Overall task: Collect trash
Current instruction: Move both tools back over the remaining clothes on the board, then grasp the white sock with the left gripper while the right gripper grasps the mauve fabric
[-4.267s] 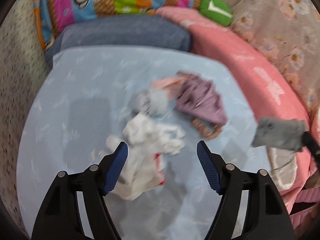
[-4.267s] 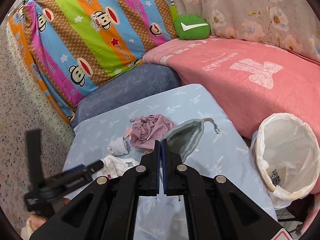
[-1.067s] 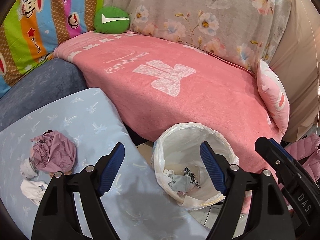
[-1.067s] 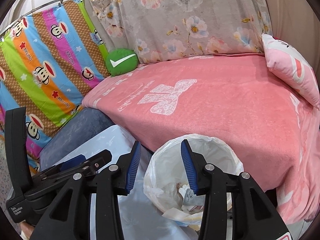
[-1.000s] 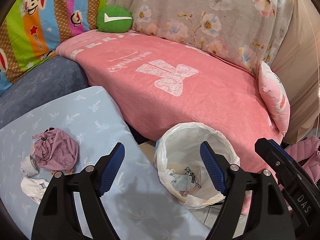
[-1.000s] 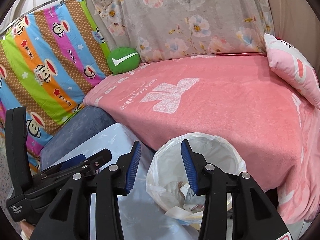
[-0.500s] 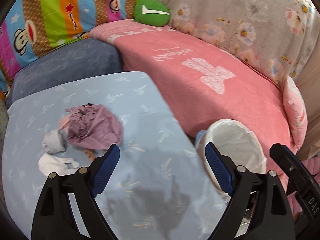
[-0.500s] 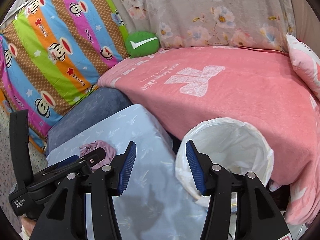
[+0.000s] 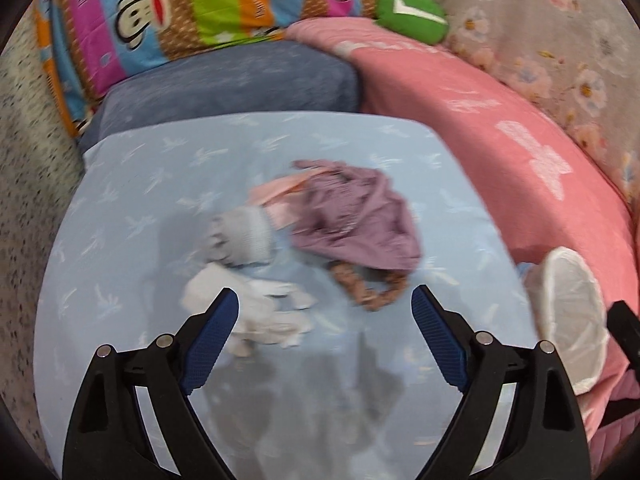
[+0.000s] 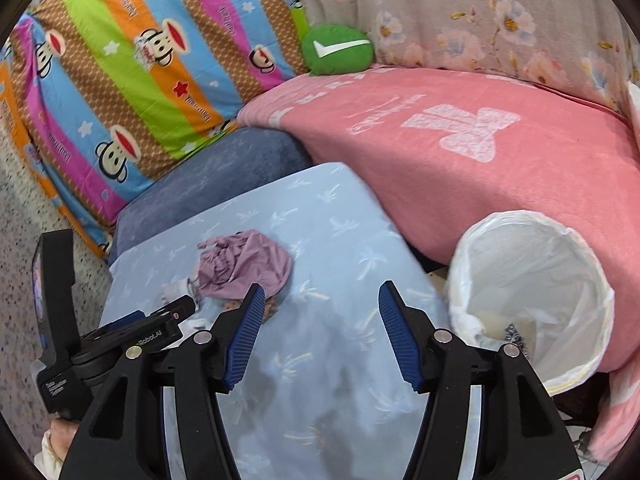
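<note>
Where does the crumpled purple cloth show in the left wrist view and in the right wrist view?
Left wrist: crumpled purple cloth at centre, on the light blue sheet.
Right wrist: left of centre, above the left blue pad.
Shared landmark: green round cushion with white tick, at the top.

A light blue patterned cushion top (image 9: 120,208) carried a small cluster of soft items.
A crumpled mauve cloth (image 9: 356,220) lay near its middle, touching a pale grey sock (image 9: 242,234); a white cloth (image 9: 260,316) and a brown braided band (image 9: 366,286) lay just beside them.
</note>
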